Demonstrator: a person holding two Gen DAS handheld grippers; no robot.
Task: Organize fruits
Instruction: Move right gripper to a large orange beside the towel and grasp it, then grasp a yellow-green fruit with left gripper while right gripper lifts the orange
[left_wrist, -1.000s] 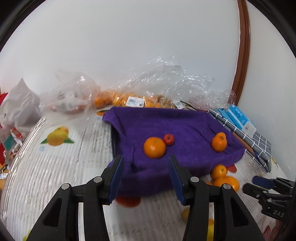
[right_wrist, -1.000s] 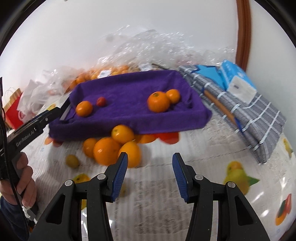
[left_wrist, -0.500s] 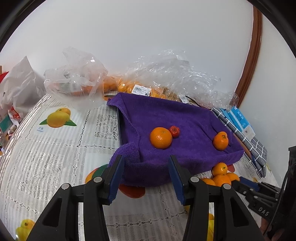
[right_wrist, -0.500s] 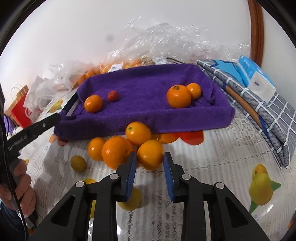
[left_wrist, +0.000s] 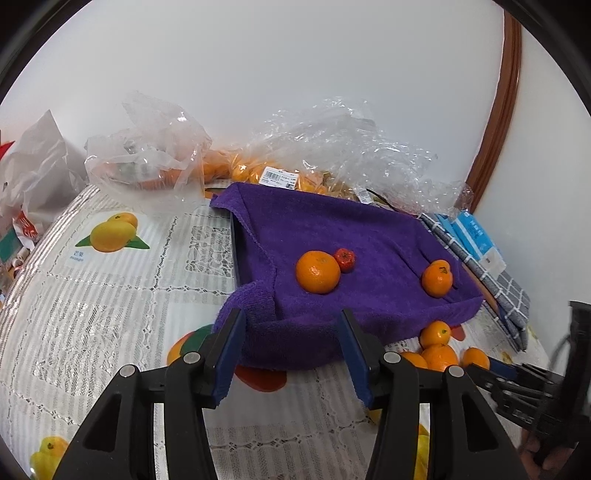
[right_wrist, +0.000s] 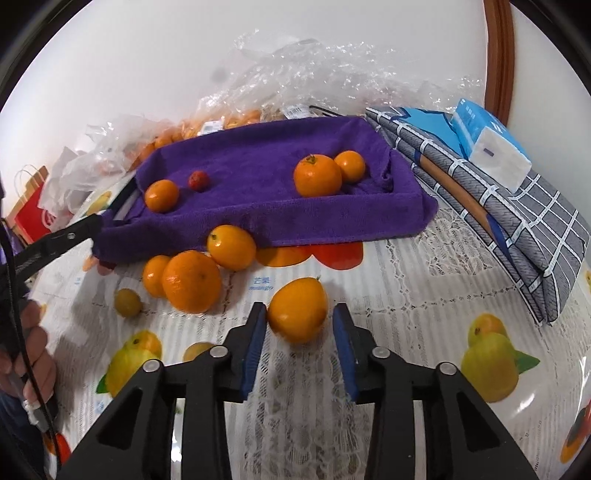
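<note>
Right gripper (right_wrist: 299, 328) pointed down at the tablecloth (right_wrist: 424, 295), jaws opening, with 1 orange (right_wrist: 297, 310) sitting between the blue pads. Left pad touched or nearly touched the fruit; right pad stood clear with a gap, so released, not grasping. Just beyond to the left lay a loose cluster on the cloth: big orange (right_wrist: 192, 280), a smaller one (right_wrist: 153, 275) behind it, another (right_wrist: 231, 246) against the tray's near edge, plus a small yellowish-green fruit (right_wrist: 127, 302) further left.

Left gripper (left_wrist: 291, 350) hovered over the near left corner of the purple towel (left_wrist: 332, 229), jaws opening, nothing between them, released. A hand (right_wrist: 33, 354) holding it showed at the left edge of the right wrist view.

The towel lined a tray (left_wrist: 234, 251). On it, 4 fruits: 1 orange (left_wrist: 317, 271) touching a small red fruit (left_wrist: 345, 259) on the left side, 2 oranges (right_wrist: 317, 175) touching each other at the right.

Far side, against the wall: clear plastic bags (left_wrist: 332, 147) with more oranges. Far right: folded grey checked cloth (right_wrist: 517, 206) with a blue tissue pack (right_wrist: 491, 144) on top.
</note>
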